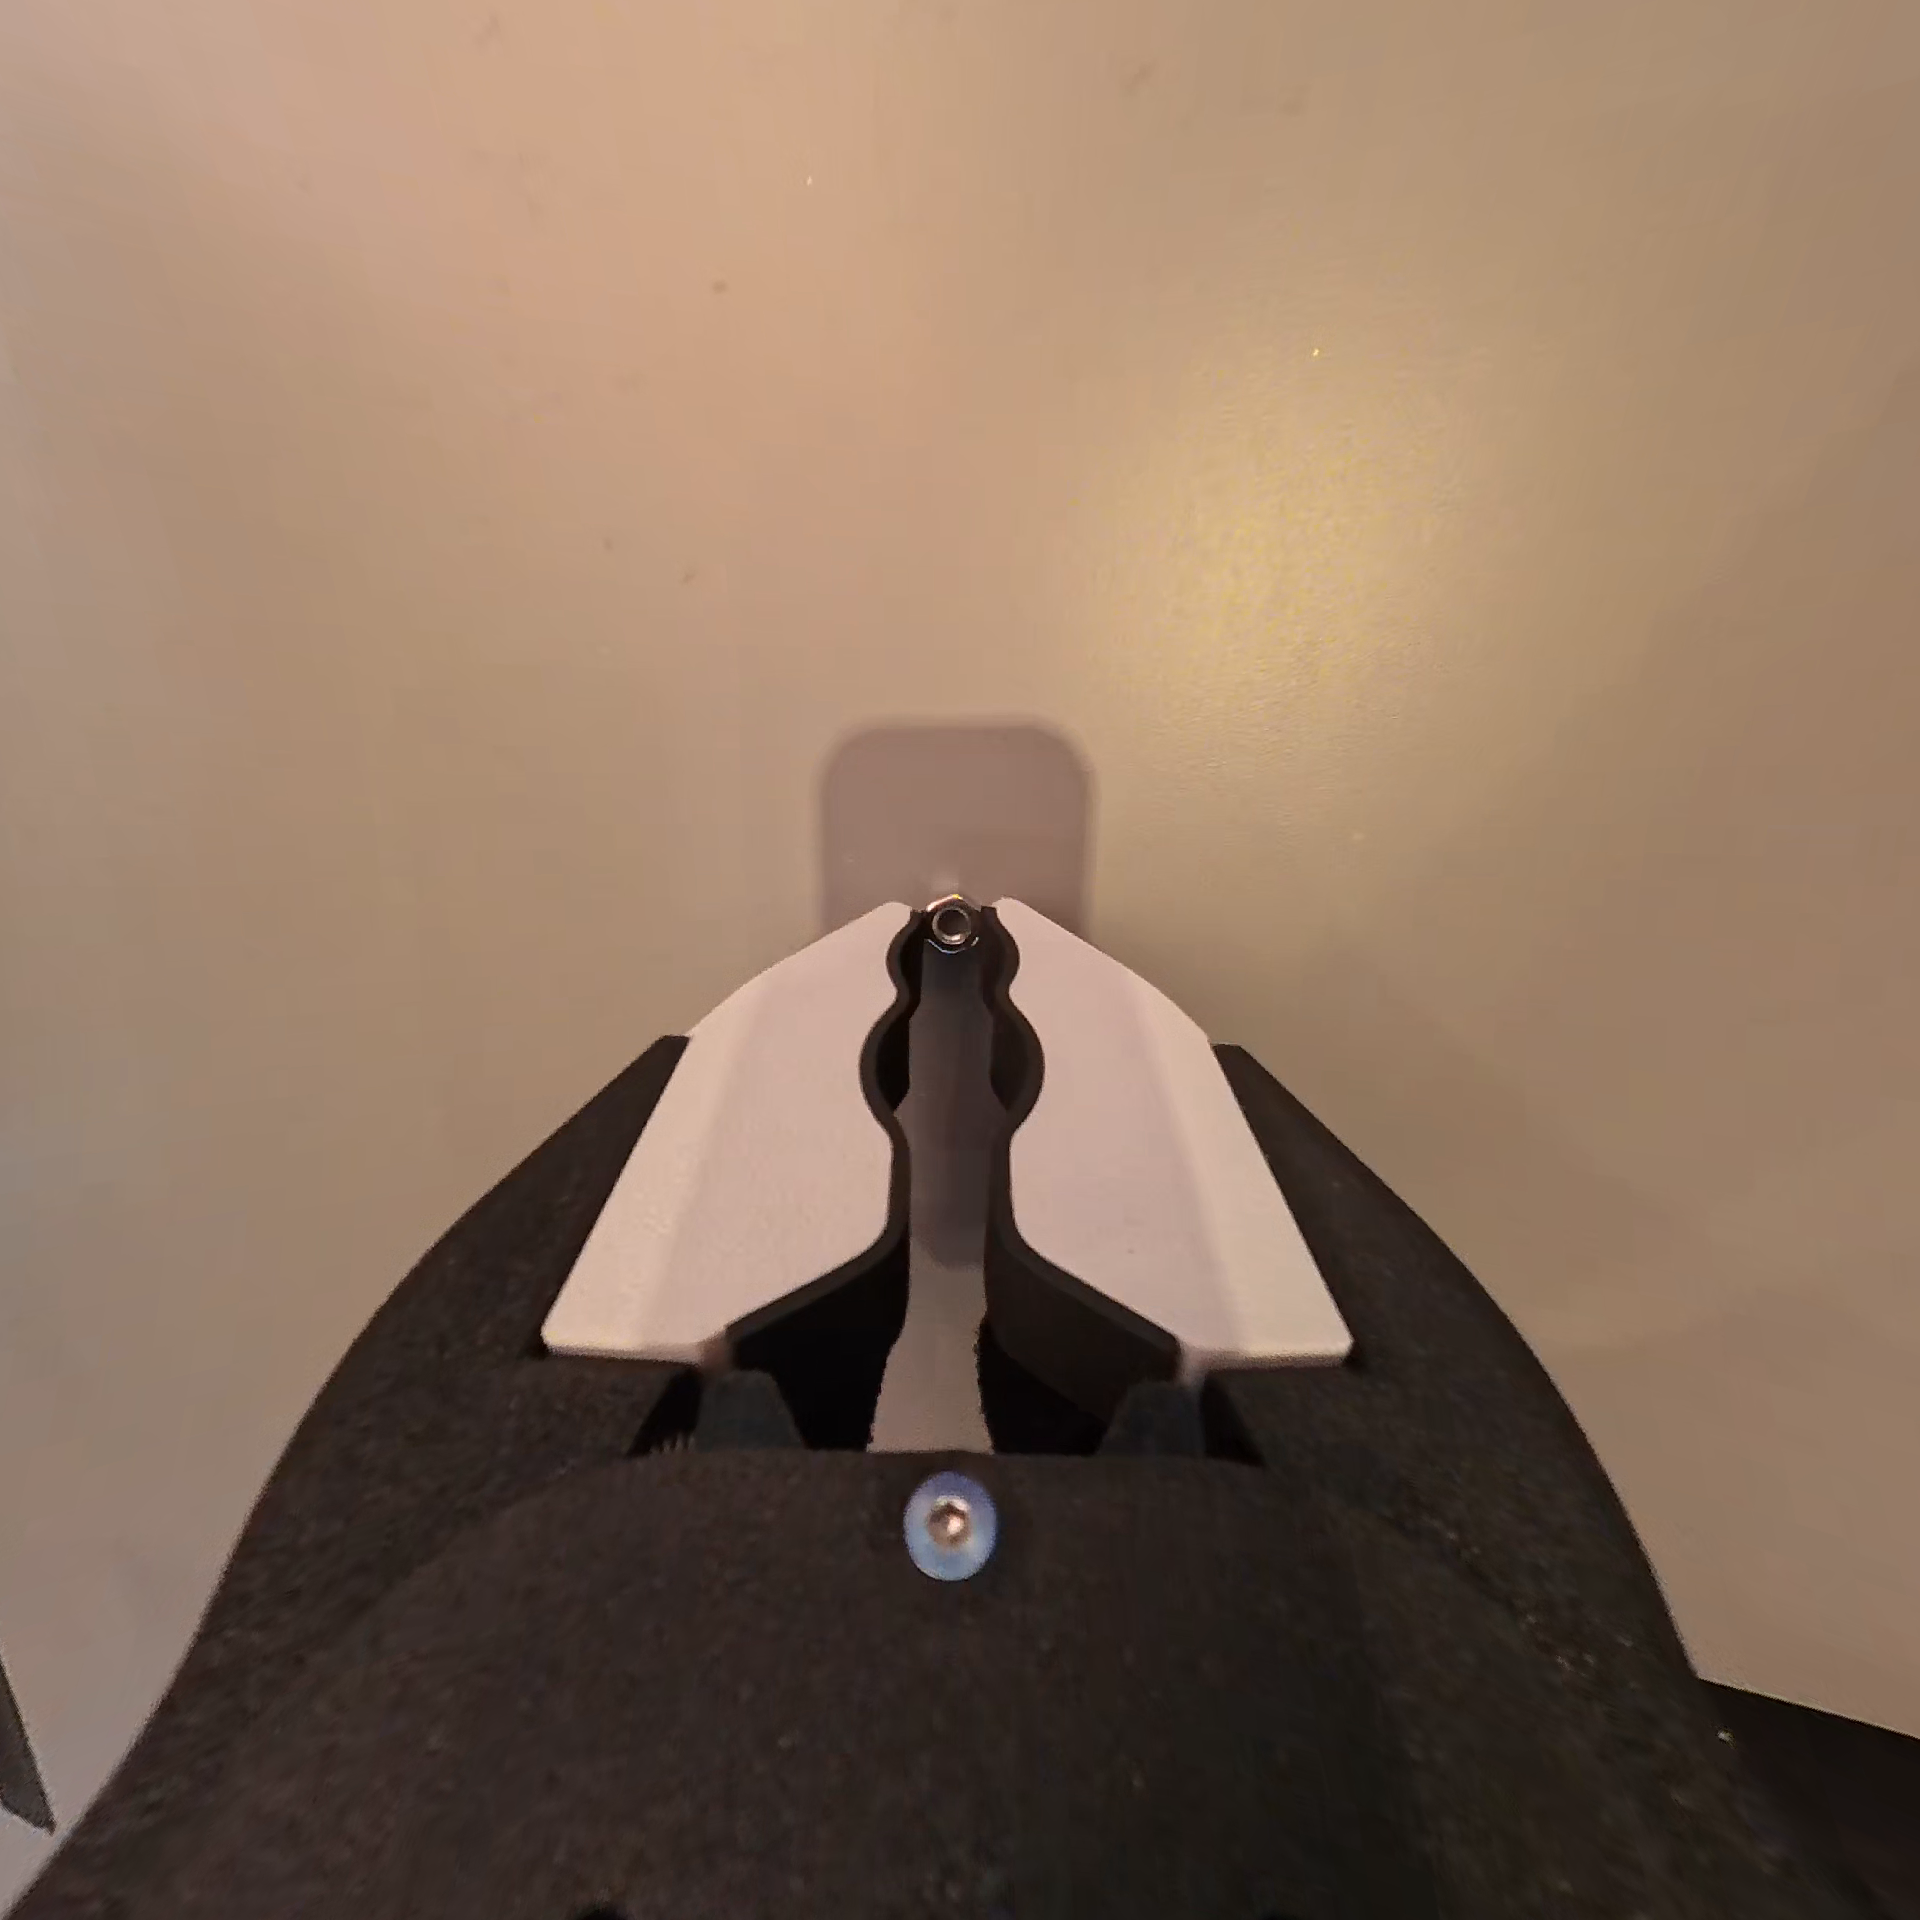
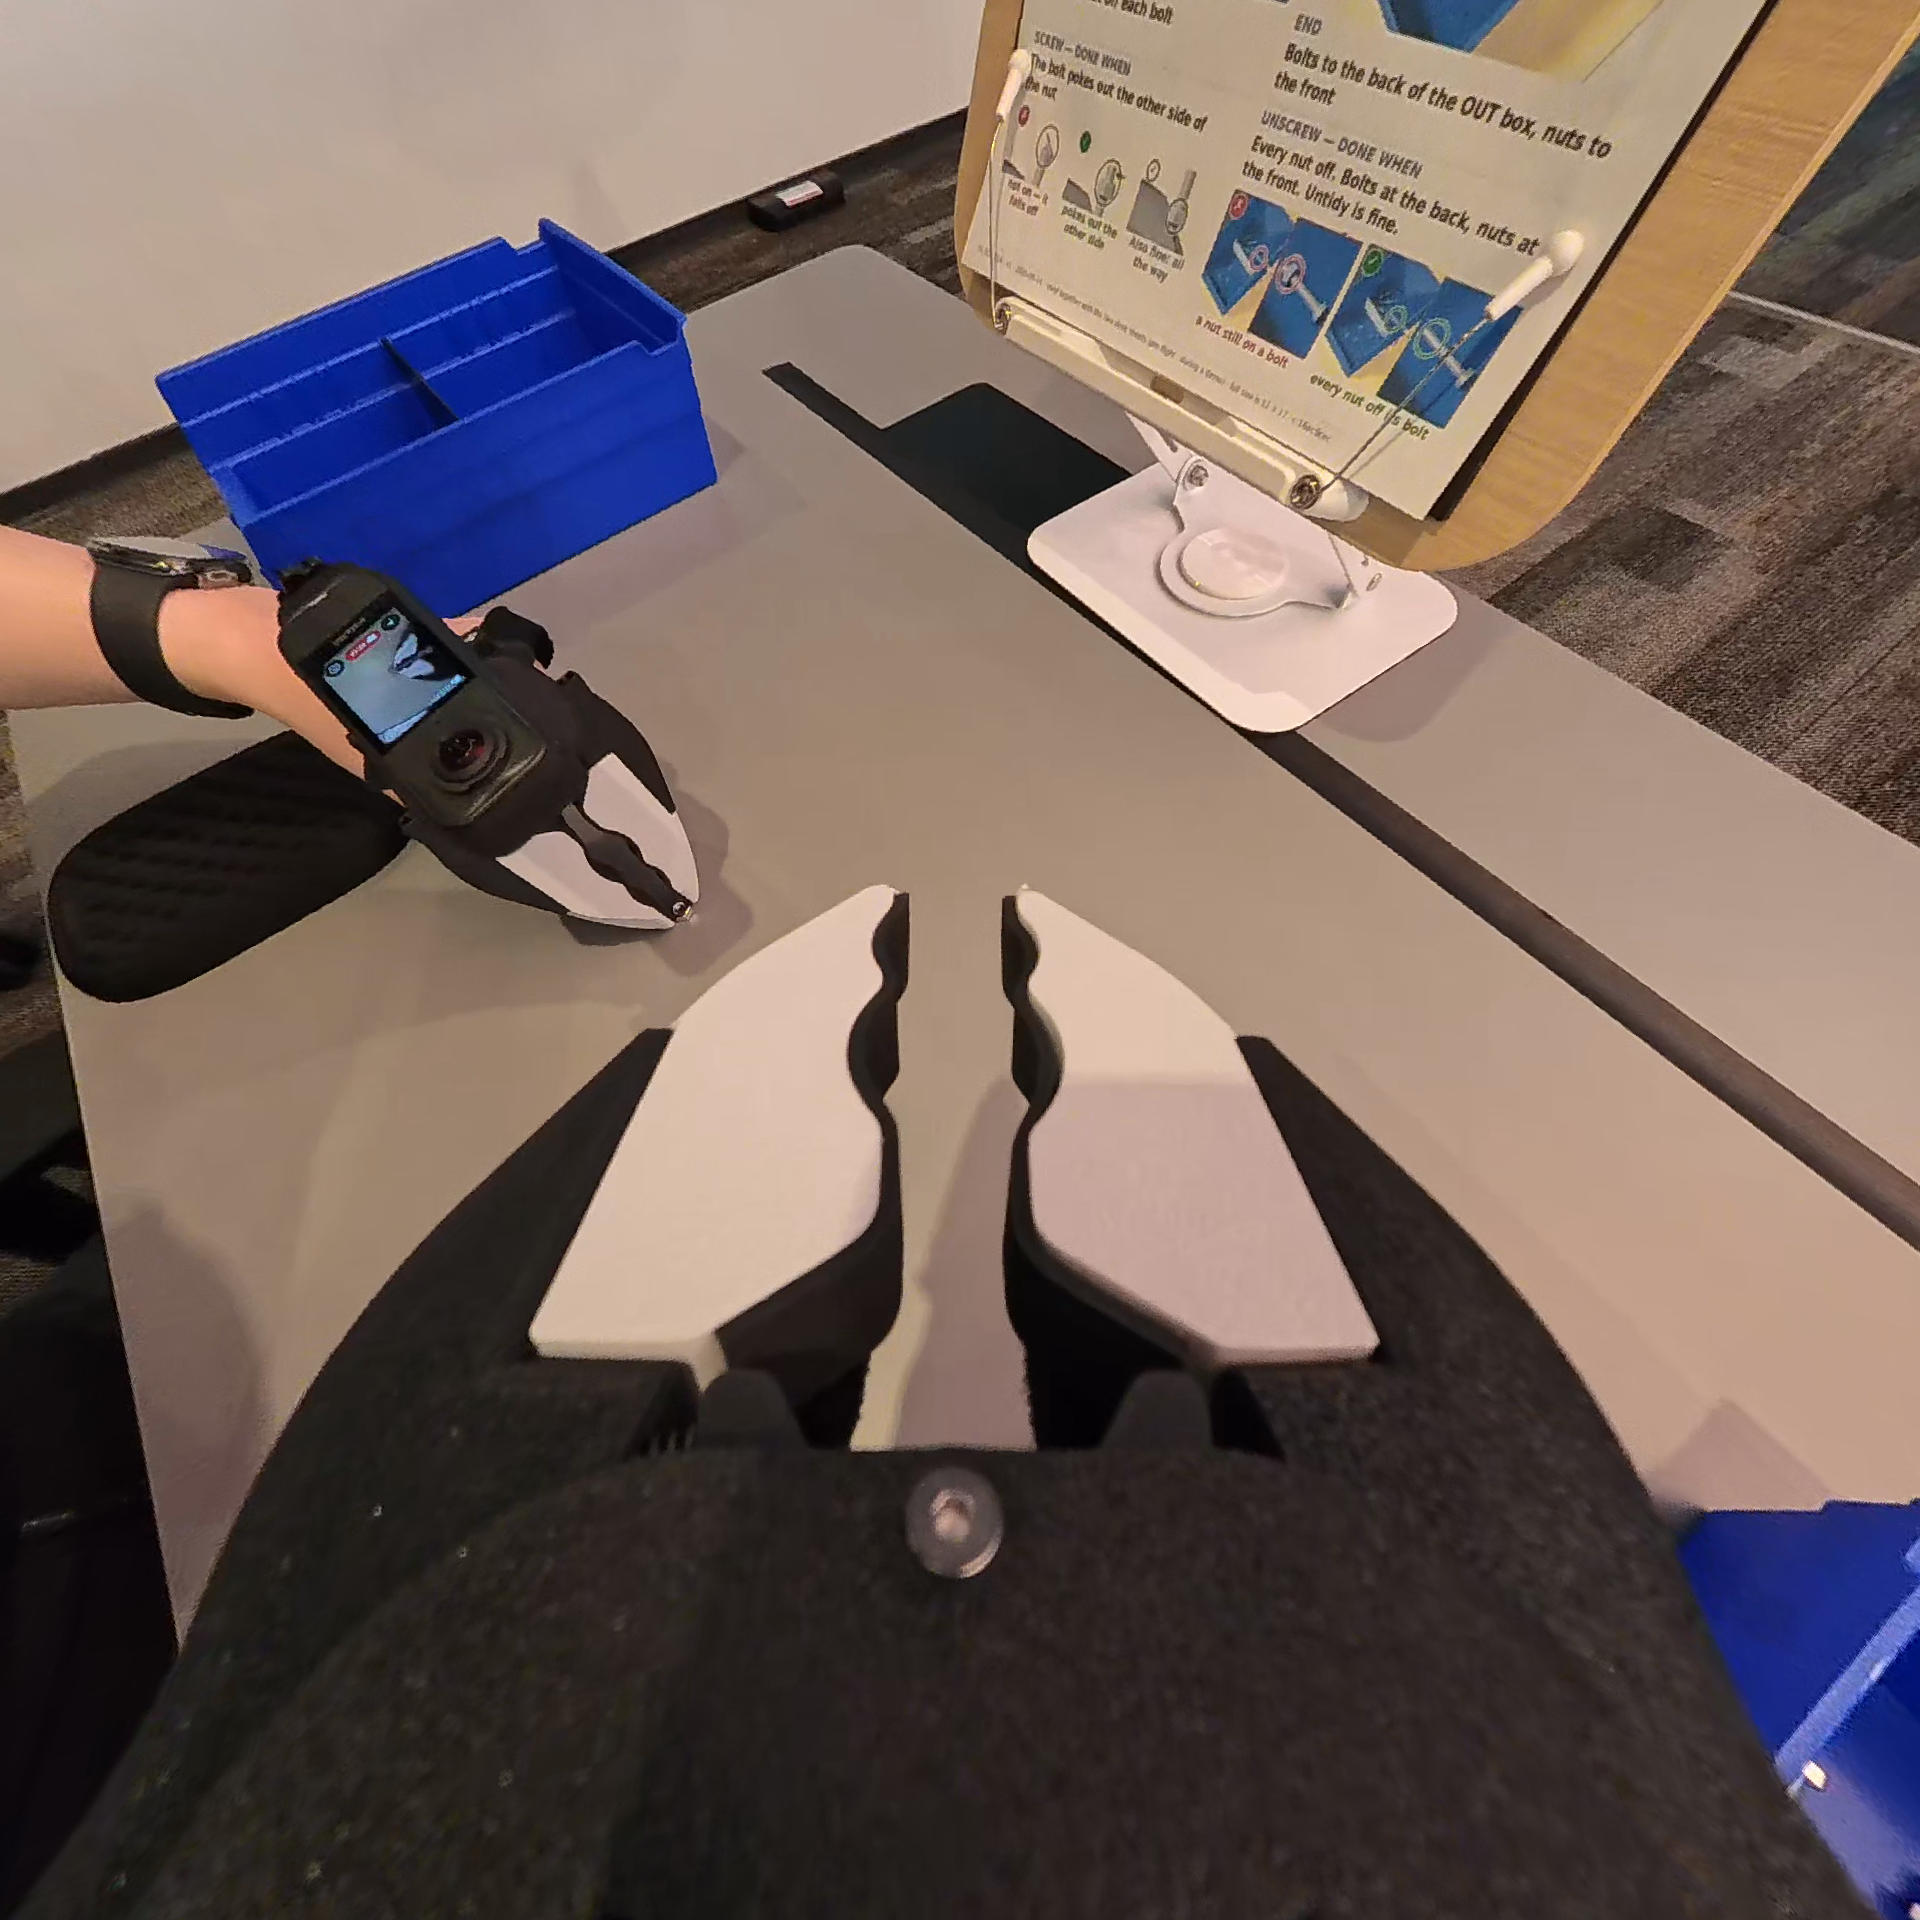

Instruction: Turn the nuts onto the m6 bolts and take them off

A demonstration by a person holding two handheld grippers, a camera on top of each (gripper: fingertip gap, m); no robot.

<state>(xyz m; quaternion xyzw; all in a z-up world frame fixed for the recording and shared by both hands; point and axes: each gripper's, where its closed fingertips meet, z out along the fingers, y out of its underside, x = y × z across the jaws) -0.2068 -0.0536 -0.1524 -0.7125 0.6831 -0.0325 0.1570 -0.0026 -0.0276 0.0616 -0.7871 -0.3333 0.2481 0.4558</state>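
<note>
left gripper (image 1: 952, 920) pinches a small nut (image 1: 953, 924) at its tips, nose down on the table (image 2: 1039, 727), likely steadying it. right gripper (image 2: 956, 904) hovers near, fingers apart and empty; no bolt visible.

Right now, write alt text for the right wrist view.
The left tool, held in a person's hand, pinches a small metal nut against the grey table. The right tool hovers open; a blue bin sits behind.
</note>
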